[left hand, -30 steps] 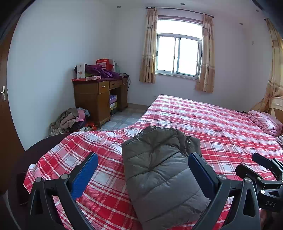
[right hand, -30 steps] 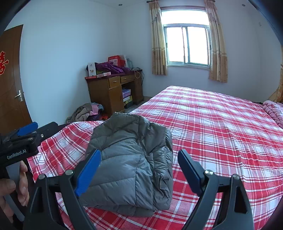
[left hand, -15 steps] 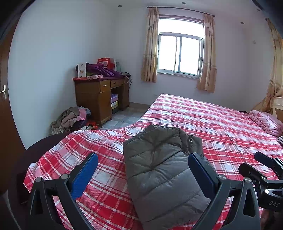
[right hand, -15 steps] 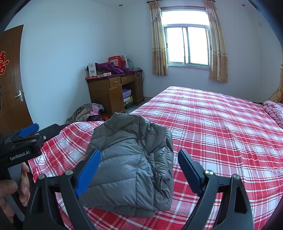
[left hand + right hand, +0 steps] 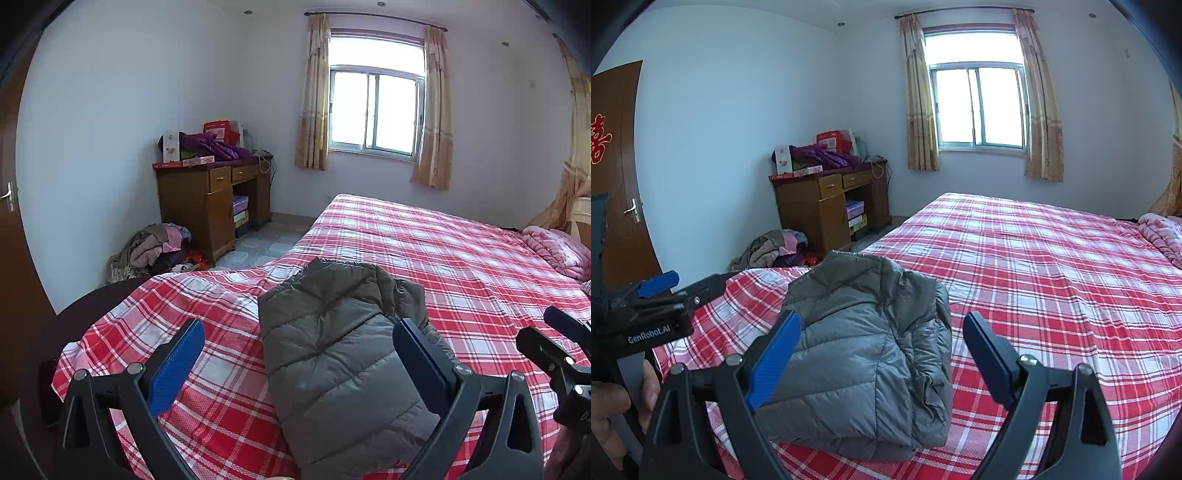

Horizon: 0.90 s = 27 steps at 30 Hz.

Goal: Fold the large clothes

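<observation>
The left gripper (image 5: 298, 334) is holding its two blue-padded fingers (image 5: 177, 363) spread wide apart, gripping nothing between them. The right gripper (image 5: 882, 334) is likewise holding its jaws wide apart and gripping nothing, its blue pads (image 5: 775, 360) facing inward. In the right wrist view, the person's left hand (image 5: 613, 410) is wrapping around the handle of the left gripper at the frame's left edge.

Both grippers look the same: the left gripper (image 5: 298, 334) and right gripper (image 5: 882, 326) have black angular frames, silver pivot screws and textured blue finger pads (image 5: 774, 360). White "GenRobot.AI" lettering is printed on the left one's body, with a bare-skinned hand (image 5: 613, 410) on its grey handle.
</observation>
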Each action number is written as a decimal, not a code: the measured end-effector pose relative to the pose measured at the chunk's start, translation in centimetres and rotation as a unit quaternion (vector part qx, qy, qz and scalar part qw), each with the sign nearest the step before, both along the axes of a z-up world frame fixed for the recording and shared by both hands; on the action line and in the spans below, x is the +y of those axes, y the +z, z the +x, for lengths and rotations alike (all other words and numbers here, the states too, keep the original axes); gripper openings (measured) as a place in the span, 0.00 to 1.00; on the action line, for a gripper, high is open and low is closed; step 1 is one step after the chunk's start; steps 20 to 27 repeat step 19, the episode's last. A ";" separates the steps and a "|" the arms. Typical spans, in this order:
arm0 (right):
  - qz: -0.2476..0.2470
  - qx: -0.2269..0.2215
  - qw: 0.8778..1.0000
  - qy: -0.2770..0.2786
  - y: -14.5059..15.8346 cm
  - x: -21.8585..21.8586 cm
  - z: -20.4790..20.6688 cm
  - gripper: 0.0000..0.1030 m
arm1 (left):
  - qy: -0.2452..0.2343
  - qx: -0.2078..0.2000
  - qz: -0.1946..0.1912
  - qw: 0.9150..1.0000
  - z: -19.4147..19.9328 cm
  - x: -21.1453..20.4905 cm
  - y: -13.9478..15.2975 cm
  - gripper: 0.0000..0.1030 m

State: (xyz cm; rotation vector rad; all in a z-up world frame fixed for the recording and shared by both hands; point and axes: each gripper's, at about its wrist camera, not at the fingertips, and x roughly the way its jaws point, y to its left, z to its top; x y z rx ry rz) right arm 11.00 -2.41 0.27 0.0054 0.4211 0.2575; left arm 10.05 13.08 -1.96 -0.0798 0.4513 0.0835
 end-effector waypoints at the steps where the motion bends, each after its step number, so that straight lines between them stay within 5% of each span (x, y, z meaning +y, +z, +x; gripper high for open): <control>1: 0.001 -0.001 1.000 0.000 0.0 -0.1 0.0 0.90 | 0.000 0.000 0.000 1.000 0.0 0.0 0.0 0.99; 27: 0.002 0.015 1.000 0.006 -1.0 -0.3 0.2 0.90 | -0.005 0.004 0.029 1.000 0.4 -0.9 -1.2 0.99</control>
